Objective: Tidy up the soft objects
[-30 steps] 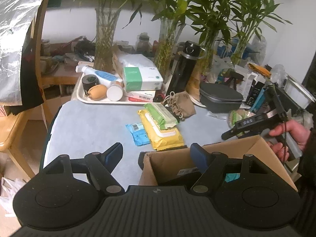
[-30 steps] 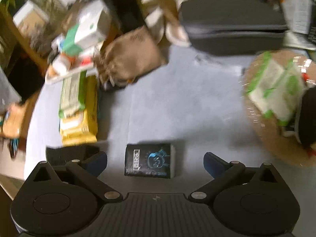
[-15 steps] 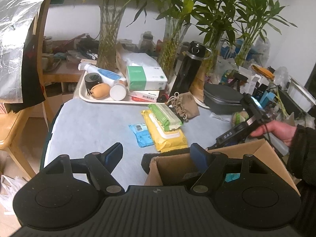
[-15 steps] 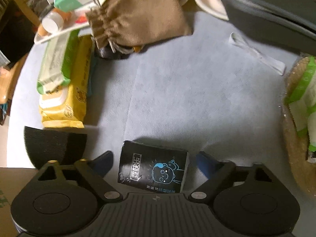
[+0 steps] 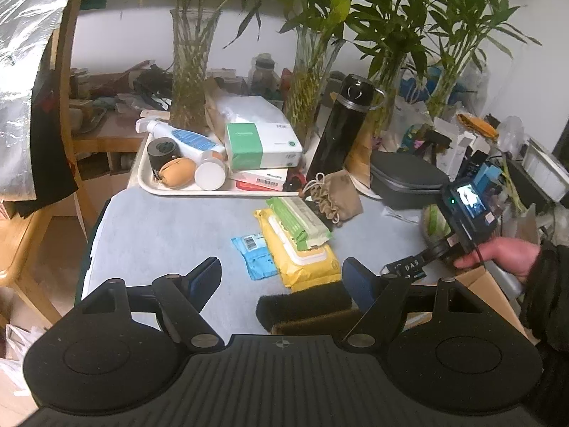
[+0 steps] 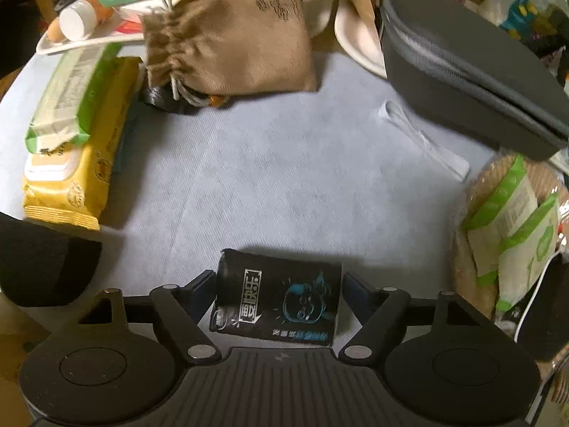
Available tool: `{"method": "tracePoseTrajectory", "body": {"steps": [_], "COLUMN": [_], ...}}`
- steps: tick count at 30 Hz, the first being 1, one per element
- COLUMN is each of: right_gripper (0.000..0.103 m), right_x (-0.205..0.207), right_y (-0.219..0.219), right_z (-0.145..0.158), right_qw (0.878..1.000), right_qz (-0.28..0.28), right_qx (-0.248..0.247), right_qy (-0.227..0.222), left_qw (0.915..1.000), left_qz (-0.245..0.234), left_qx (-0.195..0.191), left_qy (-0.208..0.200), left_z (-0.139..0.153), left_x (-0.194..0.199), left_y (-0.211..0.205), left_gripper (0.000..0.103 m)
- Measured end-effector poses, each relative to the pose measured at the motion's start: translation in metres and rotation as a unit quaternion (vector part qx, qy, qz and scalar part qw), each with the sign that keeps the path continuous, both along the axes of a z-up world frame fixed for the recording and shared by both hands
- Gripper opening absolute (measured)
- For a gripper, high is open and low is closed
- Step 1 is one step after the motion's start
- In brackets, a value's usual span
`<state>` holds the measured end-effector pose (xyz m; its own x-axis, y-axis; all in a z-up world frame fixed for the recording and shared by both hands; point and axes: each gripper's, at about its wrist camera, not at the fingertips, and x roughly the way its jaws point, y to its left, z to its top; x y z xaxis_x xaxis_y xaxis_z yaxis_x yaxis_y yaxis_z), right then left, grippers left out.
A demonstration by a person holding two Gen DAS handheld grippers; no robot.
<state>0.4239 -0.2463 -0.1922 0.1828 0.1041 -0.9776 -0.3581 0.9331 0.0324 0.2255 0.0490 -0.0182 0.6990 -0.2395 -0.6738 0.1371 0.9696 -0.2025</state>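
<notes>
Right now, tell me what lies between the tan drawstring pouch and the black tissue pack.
Only bare grey-blue table cover lies between the tan drawstring pouch and the black tissue pack, as the right wrist view shows.

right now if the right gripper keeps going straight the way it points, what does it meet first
The small black tissue packet with blue cartoon print, lying flat between its closing jaws on the pale grey table cover. The right gripper points steeply down, so packet and table come almost together; whether the jaws already touch it is unclear.
</notes>
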Motion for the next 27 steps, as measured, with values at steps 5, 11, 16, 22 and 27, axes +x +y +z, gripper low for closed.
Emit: {"method": "tracePoseTrajectory", "body": {"steps": [5, 11, 16, 22, 27], "right_gripper": [0.073, 0.072, 0.072, 0.072, 0.072], "right_x": [-0.002, -0.009, -0.016, -0.023, -0.027], "right_y": [-0.003, -0.013, -0.018, -0.025, -0.034], "right_z": [-0.002, 0.022, 0.044, 0.066, 0.076], "right_qw": [1.0, 0.999, 0.997, 0.993, 0.99], "right_qz": [-0.008, -0.011, -0.022, -0.038, -0.05], "right_qx": [-0.004, 0.01, 0.038, 0.077, 0.095], "right_qy": [-0.002, -0.04, -0.065, -0.084, -0.094], "left_qw": [0.9989, 0.9931, 0.9815, 0.9535, 0.9203], "left_qz": [-0.032, -0.08, -0.14, -0.223, -0.275], "left_qx": [0.014, 0.039, 0.048, 0.082, 0.11], "left_qy": [0.032, 0.076, 0.122, 0.186, 0.256], "left_z": [0.003, -0.004, -0.016, -0.045, -0.078], "left_x": [0.026, 0.058, 0.086, 0.125, 0.147], "left_y": [-0.005, -0.012, -0.023, -0.051, -0.077], "left_gripper": [0.075, 0.075, 0.075, 0.075, 0.075]}}
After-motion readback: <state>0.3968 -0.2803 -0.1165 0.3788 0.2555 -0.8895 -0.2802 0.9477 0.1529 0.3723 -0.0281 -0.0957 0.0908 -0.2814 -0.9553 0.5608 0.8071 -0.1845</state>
